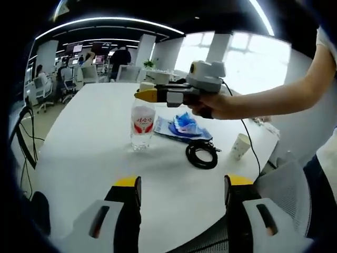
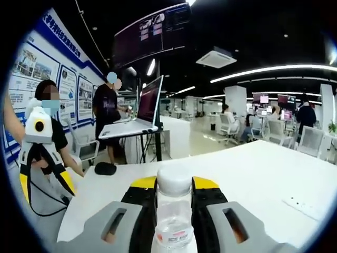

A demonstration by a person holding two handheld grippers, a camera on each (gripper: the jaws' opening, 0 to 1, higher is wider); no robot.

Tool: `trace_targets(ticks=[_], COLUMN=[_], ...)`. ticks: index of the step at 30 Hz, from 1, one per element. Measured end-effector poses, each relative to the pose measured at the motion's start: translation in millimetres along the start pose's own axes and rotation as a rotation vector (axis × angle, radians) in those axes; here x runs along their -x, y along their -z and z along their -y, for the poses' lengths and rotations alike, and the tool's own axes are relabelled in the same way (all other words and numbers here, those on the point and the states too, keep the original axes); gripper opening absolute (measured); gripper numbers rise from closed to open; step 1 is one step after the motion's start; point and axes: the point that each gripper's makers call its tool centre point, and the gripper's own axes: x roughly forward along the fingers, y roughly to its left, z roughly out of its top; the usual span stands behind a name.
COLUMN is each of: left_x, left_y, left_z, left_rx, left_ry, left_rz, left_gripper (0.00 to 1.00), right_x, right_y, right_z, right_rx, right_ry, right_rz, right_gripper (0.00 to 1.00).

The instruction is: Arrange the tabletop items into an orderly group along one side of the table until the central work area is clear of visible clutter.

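A clear water bottle (image 1: 142,125) with a red label stands upright on the white table (image 1: 95,121). My right gripper (image 1: 146,95), held in a hand that reaches in from the right, is shut on the bottle's top. In the right gripper view the white-capped bottle (image 2: 174,211) sits pinched between the two yellow-tipped jaws of the right gripper (image 2: 174,185). My left gripper (image 1: 181,192) hangs open over the table's near edge with nothing between its jaws. The left gripper (image 2: 45,182) also appears at the far left of the right gripper view, in front of a person.
Beside the bottle lie a blue-and-white plastic packet (image 1: 182,126), a coiled black cable (image 1: 201,154) and a paper cup (image 1: 240,145). A grey mesh chair (image 1: 281,192) stands at the table's near right corner. A small black object (image 2: 105,168) lies on the table, with a laptop stand (image 2: 138,118) behind it.
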Motion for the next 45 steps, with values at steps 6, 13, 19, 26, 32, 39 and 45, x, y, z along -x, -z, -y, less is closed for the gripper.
trace_targets(ticks=[6,13,19,26,32,39,45], left_x=[7,12,15,10,5,-4,-10], left_y=[-3.3,-7.1,-3.9,-8.2,-20.2,-36.0,-42.6], left_z=[-0.4,0.1,4.2,6.5,4.9,11.4,21.0], left_rx=[0.037,0.051,0.069,0.065,0.049,0.005,-0.063], left_ry=[-0.014,-0.033,-0.028,-0.025,-0.03,0.005,0.057], left_rz=[0.02,0.04,0.043,0.058,0.091,0.107,0.093], left_gripper=[0.63,0.63,0.65,0.72,0.89,0.95,0.98], right_x=[1,3,17,49,84,123,153], right_y=[1.9,-5.4,-23.5,-51.2,-68.5,-70.5,-66.8], right_z=[-1,2,13,14,6,1,-3], right_rx=[0.019,-0.024,-0.031,-0.074,-0.087,-0.158,-0.171], right_ry=[0.003,0.024,0.063,0.089,0.094,0.177,0.256], right_rz=[-0.021,-0.026,0.004,0.037,0.056,0.047,0.052], right_gripper=[0.21,0.26,0.38,0.56,0.69,0.74,0.76])
